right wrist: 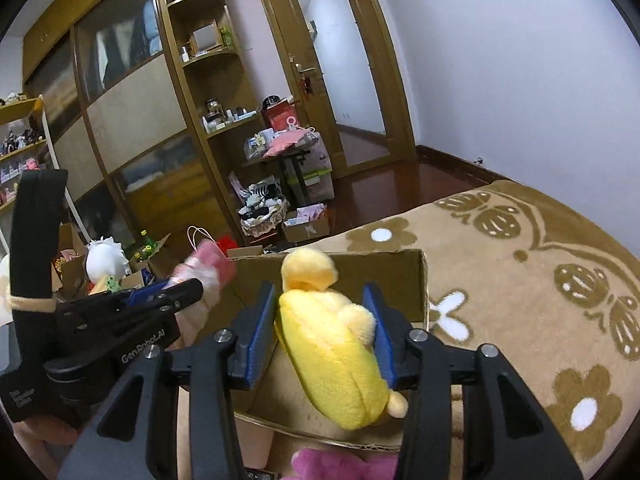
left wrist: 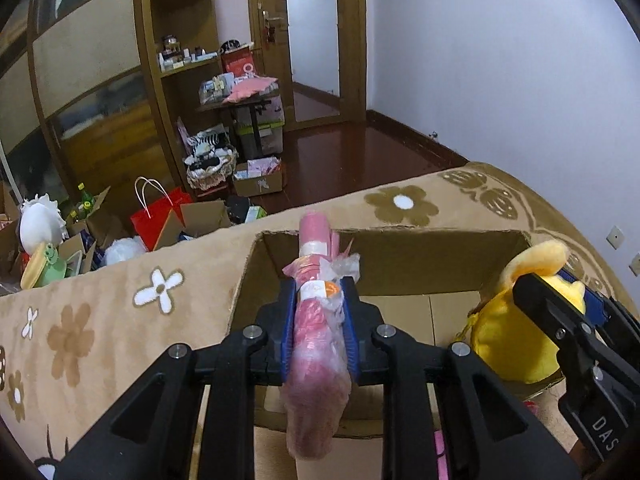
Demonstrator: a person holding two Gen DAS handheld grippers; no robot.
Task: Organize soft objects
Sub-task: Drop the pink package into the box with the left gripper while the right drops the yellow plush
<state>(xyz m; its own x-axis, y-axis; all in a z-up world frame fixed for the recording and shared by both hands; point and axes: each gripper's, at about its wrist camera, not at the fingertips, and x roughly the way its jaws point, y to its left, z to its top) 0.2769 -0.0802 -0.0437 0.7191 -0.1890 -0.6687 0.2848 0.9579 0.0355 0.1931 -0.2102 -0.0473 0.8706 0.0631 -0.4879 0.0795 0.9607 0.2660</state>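
An open cardboard box [left wrist: 400, 256] sits on a beige flowered blanket [left wrist: 100, 320]. My left gripper [left wrist: 320, 282] is shut on a pink soft bundle wrapped in clear plastic [left wrist: 314, 344], held over the box's near left corner. My right gripper [right wrist: 320, 288] hovers over the box [right wrist: 384, 268] with a yellow plush toy [right wrist: 336, 360] between its blue pads. The toy leans on the right pad and a gap shows at the left pad, so the jaws stand open. In the right wrist view the left gripper [right wrist: 188, 284] and its bundle [right wrist: 208, 264] sit at the left.
A pink plush [right wrist: 340, 466] lies just in front of the box. Beyond the bed's left edge the floor holds a red paper bag [left wrist: 160, 216], a white plush [left wrist: 38, 224], cartons and baskets. A wardrobe, shelves and a door stand behind.
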